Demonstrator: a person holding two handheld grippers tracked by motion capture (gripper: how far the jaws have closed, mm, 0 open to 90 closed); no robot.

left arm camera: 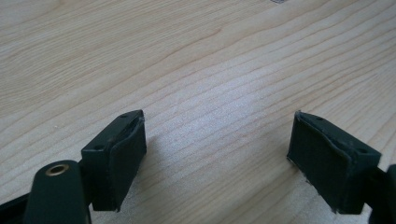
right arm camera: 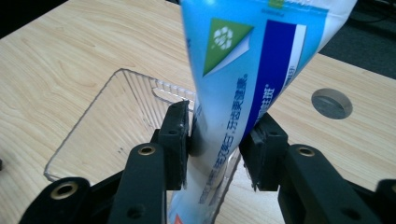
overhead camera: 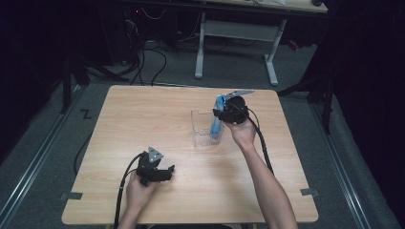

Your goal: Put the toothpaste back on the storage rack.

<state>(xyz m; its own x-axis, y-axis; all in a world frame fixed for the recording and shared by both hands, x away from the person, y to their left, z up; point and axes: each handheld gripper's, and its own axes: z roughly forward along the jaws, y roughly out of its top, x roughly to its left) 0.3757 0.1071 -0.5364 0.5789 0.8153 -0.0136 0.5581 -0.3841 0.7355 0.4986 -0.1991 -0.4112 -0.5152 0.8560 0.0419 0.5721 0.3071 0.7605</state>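
Apparently mid-placement: blue-and-white toothpaste tube point(right arm camera: 243, 88) standing nearly upright, lower end down inside clear plastic organizer box point(right arm camera: 116, 121) at mid-table, just beside its right wall. Right gripper point(right arm camera: 217, 140) straddling the tube, jaws partly apart, pads close against its sides; hard to tell whether still pinching or already slack. Left gripper point(left arm camera: 217, 154) wide open, holding nothing, resting over bare wooden table point(left arm camera: 196, 56). Next, probably: open fully, back away without tipping tube or box. Tube's cap end cut off; box floor hidden.
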